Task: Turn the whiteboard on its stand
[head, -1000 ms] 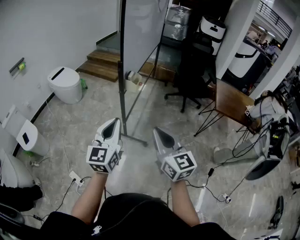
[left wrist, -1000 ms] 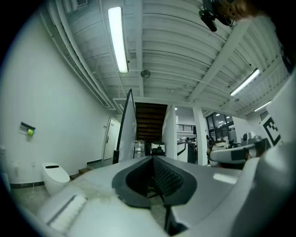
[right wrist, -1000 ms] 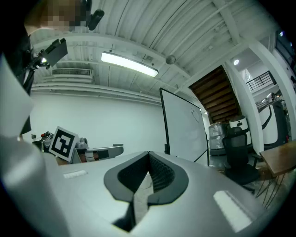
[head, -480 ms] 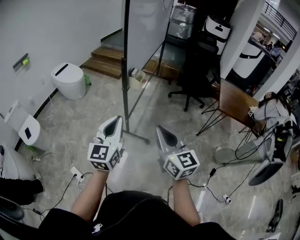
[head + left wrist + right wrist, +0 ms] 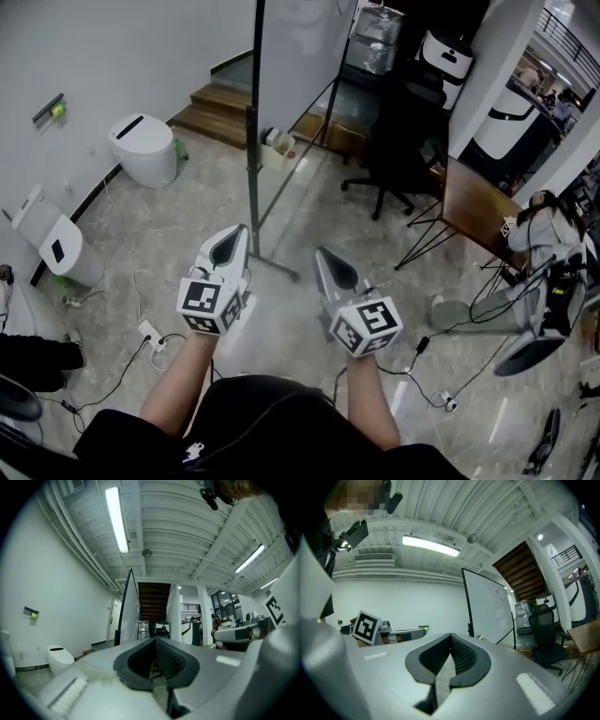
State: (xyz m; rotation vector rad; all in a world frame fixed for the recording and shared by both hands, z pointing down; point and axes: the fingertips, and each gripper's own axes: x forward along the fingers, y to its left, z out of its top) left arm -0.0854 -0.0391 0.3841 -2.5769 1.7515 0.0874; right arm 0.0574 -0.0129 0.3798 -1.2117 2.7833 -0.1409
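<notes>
One whiteboard (image 5: 300, 52). Before it, two grippers: left gripper (image 5: 232, 234), right gripper (image 5: 321, 255). Right of it, one chair (image 5: 398, 141) and one table (image 5: 469, 202). Left of it, two white units: far unit (image 5: 142, 150), near unit (image 5: 58, 251).

Bright ceiling tubes (image 5: 117, 520), heavy fisheye distortion.

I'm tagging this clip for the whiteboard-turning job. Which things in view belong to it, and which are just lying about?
Job: whiteboard, its stand, left claw, right claw (both shut, empty).
Lying about: office chair, wooden table, white lidded unit, power strip.
</notes>
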